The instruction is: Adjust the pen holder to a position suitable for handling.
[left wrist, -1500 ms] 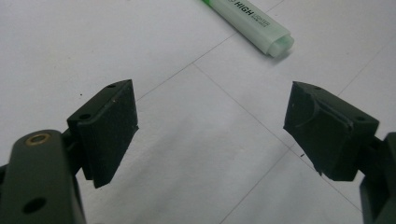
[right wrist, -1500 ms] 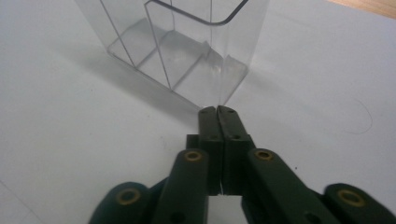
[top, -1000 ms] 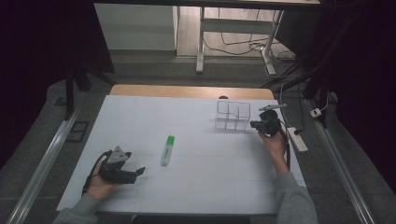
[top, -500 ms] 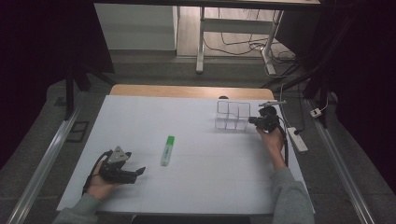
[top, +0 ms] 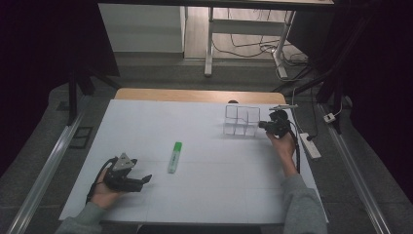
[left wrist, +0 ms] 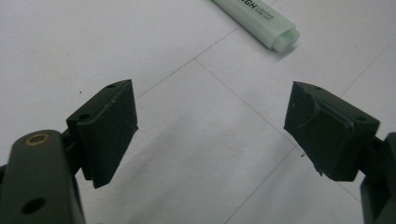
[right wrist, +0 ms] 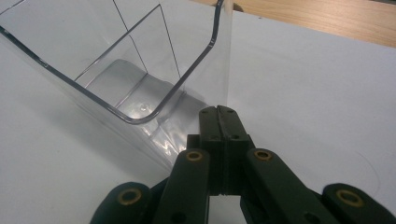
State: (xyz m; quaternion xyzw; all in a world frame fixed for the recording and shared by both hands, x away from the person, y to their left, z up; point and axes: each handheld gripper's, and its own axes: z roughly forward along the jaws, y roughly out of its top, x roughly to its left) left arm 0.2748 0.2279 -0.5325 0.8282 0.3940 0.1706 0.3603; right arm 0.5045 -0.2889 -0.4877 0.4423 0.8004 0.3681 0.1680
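Right now the right tongs (right wrist: 219, 116) are pinched shut on the near wall of the clear plastic organizer (right wrist: 140, 88), which sits at the far right of the table (top: 204, 204) and looks tilted in the right gripper view. The thin, slick wall could slip free or the box could tip if pulled sideways. The left tongs (left wrist: 210, 126) gape wide and empty, just short of the green highlighter (left wrist: 261, 21) lying mid-table.
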